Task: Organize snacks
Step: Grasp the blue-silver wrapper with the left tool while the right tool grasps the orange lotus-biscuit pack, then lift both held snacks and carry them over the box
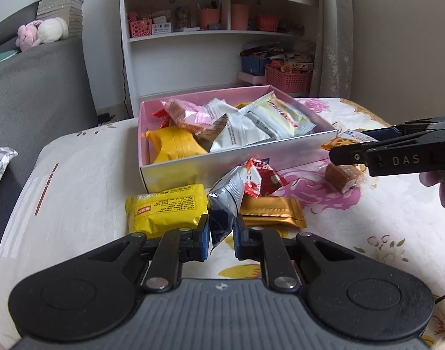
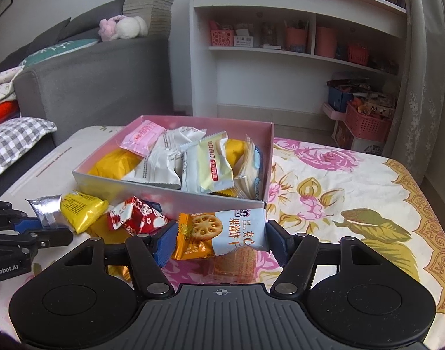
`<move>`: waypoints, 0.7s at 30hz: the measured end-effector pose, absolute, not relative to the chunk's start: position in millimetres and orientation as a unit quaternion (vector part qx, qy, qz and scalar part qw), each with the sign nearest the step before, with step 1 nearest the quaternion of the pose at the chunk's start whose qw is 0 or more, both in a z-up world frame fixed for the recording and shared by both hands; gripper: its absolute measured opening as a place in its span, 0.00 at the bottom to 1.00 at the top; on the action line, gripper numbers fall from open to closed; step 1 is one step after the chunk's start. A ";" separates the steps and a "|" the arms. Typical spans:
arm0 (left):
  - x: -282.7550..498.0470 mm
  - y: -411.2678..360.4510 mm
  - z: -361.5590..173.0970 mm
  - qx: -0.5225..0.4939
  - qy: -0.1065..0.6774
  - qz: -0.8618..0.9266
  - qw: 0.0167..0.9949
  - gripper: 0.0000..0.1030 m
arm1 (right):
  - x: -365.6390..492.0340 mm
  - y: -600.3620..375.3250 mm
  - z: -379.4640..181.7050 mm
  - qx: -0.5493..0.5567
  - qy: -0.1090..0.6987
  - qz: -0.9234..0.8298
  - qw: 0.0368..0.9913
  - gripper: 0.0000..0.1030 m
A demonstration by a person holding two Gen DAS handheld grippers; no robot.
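A pink box [image 1: 237,157] [image 2: 170,195] on the flowered tablecloth holds several wrapped snacks. In front of it my left gripper [image 1: 221,227] [image 2: 47,230] is shut on a silver and dark foil packet [image 1: 222,201] [image 2: 45,205], whose end stands up between the pads. To the right, my right gripper [image 2: 219,239] [image 1: 348,151] is shut on an orange and white biscuit packet [image 2: 222,227] [image 1: 348,138], pads pressing on both its ends just off the cloth. A yellow packet [image 1: 167,210], a red packet [image 1: 260,178] and a gold packet [image 1: 269,213] lie loose around the left gripper.
A clear-wrapped brown cake [image 1: 342,176] lies under the right gripper. A grey sofa [image 1: 38,93] stands left of the table, and a white shelf unit [image 1: 216,43] with pink baskets stands behind it. Bare cloth lies to the right of the box [image 2: 339,192].
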State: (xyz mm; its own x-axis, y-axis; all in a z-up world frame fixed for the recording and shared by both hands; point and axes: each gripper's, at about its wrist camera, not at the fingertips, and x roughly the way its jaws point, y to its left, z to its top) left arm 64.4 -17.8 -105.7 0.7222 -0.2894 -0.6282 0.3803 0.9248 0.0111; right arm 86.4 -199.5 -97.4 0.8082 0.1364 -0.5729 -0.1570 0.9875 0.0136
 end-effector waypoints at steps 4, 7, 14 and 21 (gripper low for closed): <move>61.0 -20.8 -98.7 0.069 0.316 -0.190 0.927 0.14 | 84.7 -198.7 -90.0 -0.012 0.291 0.081 0.953 0.63; 60.6 -22.5 -92.8 0.066 0.308 -0.195 0.929 0.14 | 84.7 -199.1 -84.5 -0.005 0.286 0.083 0.955 0.63; 67.7 -27.4 -76.6 0.057 0.297 -0.203 0.931 0.14 | 88.0 -201.7 -71.8 0.008 0.278 0.081 0.957 0.63; 87.4 -37.4 -66.3 0.068 0.287 -0.196 0.935 0.14 | 100.2 -202.7 -64.6 0.019 0.274 0.074 0.959 0.64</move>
